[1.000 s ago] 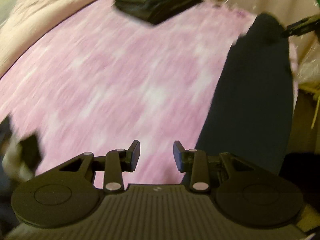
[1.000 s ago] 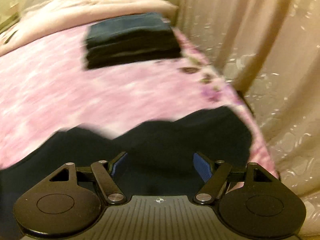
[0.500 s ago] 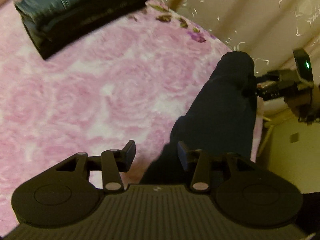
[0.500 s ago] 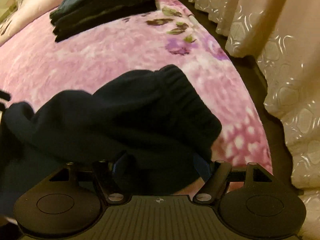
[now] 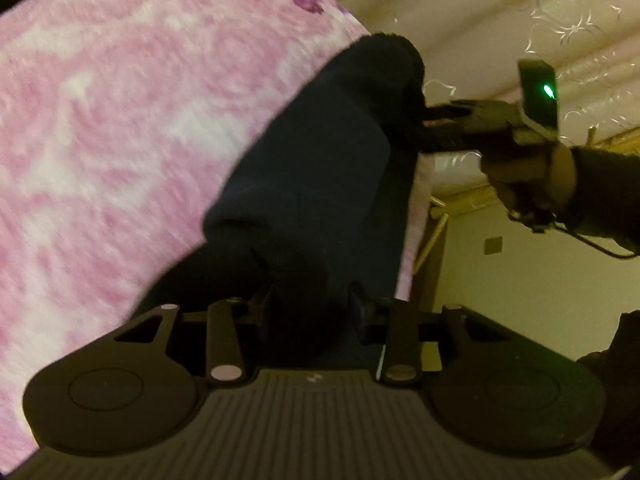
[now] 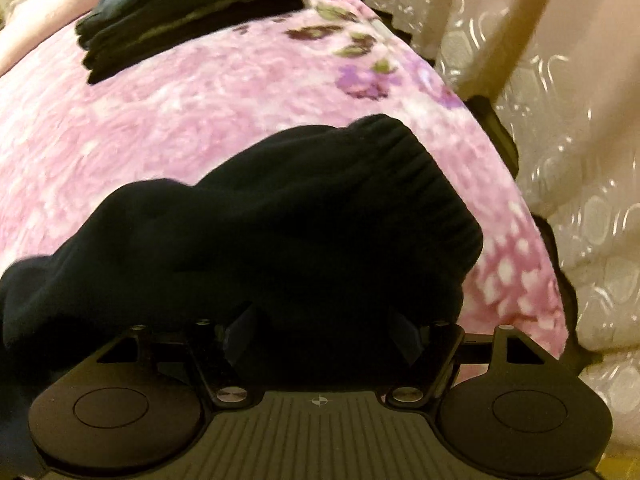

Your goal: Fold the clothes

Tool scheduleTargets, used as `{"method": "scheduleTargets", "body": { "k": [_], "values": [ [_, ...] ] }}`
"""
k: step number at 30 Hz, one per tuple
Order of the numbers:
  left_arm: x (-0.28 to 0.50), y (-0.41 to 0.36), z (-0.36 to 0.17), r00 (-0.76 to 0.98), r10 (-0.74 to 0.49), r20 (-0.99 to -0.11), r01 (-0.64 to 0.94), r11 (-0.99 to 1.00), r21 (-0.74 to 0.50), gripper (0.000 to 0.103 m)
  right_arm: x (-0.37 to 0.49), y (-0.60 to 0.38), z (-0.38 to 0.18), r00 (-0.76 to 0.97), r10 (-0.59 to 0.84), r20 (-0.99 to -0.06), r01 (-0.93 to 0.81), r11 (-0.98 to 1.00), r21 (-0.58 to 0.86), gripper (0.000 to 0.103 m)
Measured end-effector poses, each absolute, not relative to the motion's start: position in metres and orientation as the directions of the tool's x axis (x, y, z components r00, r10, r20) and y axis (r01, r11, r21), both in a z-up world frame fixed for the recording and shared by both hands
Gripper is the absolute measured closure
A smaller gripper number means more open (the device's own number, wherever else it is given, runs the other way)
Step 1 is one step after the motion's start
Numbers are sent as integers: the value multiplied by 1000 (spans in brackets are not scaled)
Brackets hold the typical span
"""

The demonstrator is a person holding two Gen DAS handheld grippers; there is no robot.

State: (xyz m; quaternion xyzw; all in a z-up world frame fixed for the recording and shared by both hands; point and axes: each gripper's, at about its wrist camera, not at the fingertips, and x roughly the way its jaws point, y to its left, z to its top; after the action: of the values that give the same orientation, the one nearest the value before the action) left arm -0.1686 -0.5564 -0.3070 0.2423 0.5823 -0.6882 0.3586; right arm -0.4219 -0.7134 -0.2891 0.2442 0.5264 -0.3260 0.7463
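Note:
A dark navy garment [image 5: 320, 160] lies stretched along the right edge of a pink flowered blanket [image 5: 120, 120]. Its ribbed cuff [image 6: 420, 176] is at the end under my right gripper. My left gripper [image 5: 310, 304] is closing, and a bunched ridge of the cloth fills the gap between its fingers. My right gripper [image 6: 320, 332] points steeply down over the cuff end of the garment [image 6: 300, 220]. Its jaws are wide and opening, with cloth between them and the blue pads [image 6: 236, 336] bare. In the left wrist view the right gripper [image 5: 432, 124] meets the far end of the garment.
A stack of folded dark clothes [image 6: 188, 12] sits at the far end of the blanket [image 6: 200, 120]. Pale patterned curtains [image 6: 560, 120] hang close along the bed's right side. A hand [image 5: 520, 176] and a dark sleeve [image 5: 600, 200] carry the right gripper.
My left gripper swung right across the blanket and came down onto the near end of the garment. My right gripper tipped down over the cuff end, and the cloth there bunched up.

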Motion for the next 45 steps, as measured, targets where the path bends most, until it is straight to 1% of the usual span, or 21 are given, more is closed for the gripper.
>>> {"method": "scheduleTargets", "body": {
  "k": [1,4,8,9,10,13,14,15,16,18,19,20,21,26,27,28,35,38,40,42,45],
  "values": [
    [-171,-555,-309,-628,-209,-750,773,-59,-631,70,-422,-714,-289,230,-230,-946,743,669,18,22],
    [-162,-553,-308,-626,-246,-740,767,-24,-641,69,-422,-716,-290,231,-226,-946,740,672,20,22],
    [-142,-562,-317,-651,-276,-707,723,56,-688,65,-422,-717,-291,235,-227,-945,745,667,25,22],
    [-143,-566,-321,-665,-263,-699,713,56,-699,62,-422,-717,-291,236,-228,-945,746,666,25,21],
    [-145,-571,-325,-679,-247,-691,703,53,-709,62,-422,-717,-291,237,-229,-944,746,665,26,21],
    [-154,-584,-327,-698,-243,-674,692,15,-722,63,-424,-717,-290,243,-228,-943,745,666,31,21],
    [-157,-588,-326,-699,-252,-669,692,-5,-722,65,-425,-717,-290,245,-227,-943,744,667,33,21],
    [-156,-591,-318,-681,-303,-667,703,-18,-710,76,-425,-717,-290,246,-226,-942,745,666,35,21],
    [-153,-593,-307,-653,-368,-661,719,-28,-694,79,-425,-718,-289,249,-226,-942,747,664,38,21],
    [-134,-591,-284,-528,-526,-666,778,14,-628,82,-426,-719,-289,252,-226,-941,750,660,42,21],
    [-121,-587,-277,-473,-579,-664,787,60,-613,86,-425,-719,-289,250,-226,-941,752,658,42,21],
    [-110,-583,-273,-428,-605,-671,795,101,-598,89,-424,-720,-290,249,-226,-942,753,657,41,21],
    [-100,-578,-270,-385,-622,-682,803,139,-580,89,-424,-720,-290,249,-226,-942,753,656,41,21],
    [-73,-555,-278,-310,-564,-765,828,235,-509,88,-425,-719,-291,253,-229,-940,750,661,41,19],
    [-71,-554,-280,-321,-551,-770,825,237,-513,85,-425,-719,-292,255,-229,-940,749,661,42,19],
    [-70,-554,-283,-340,-538,-771,820,232,-523,79,-425,-719,-292,256,-229,-939,748,662,42,19],
    [-103,-584,-308,-519,-452,-726,781,93,-617,74,-427,-719,-294,265,-232,-936,744,667,45,19],
    [-114,-600,-326,-507,-426,-749,801,88,-592,74,-428,-719,-295,269,-234,-934,742,669,47,17],
    [-107,-609,-341,-478,-434,-764,810,119,-575,74,-428,-719,-295,272,-234,-933,740,670,48,17],
    [-94,-617,-354,-481,-424,-767,791,169,-589,72,-430,-718,-295,278,-237,-931,741,670,51,17],
    [-79,-610,-346,-440,-446,-779,803,192,-564,71,-433,-717,-294,281,-242,-929,747,663,54,17]
  ]
}}
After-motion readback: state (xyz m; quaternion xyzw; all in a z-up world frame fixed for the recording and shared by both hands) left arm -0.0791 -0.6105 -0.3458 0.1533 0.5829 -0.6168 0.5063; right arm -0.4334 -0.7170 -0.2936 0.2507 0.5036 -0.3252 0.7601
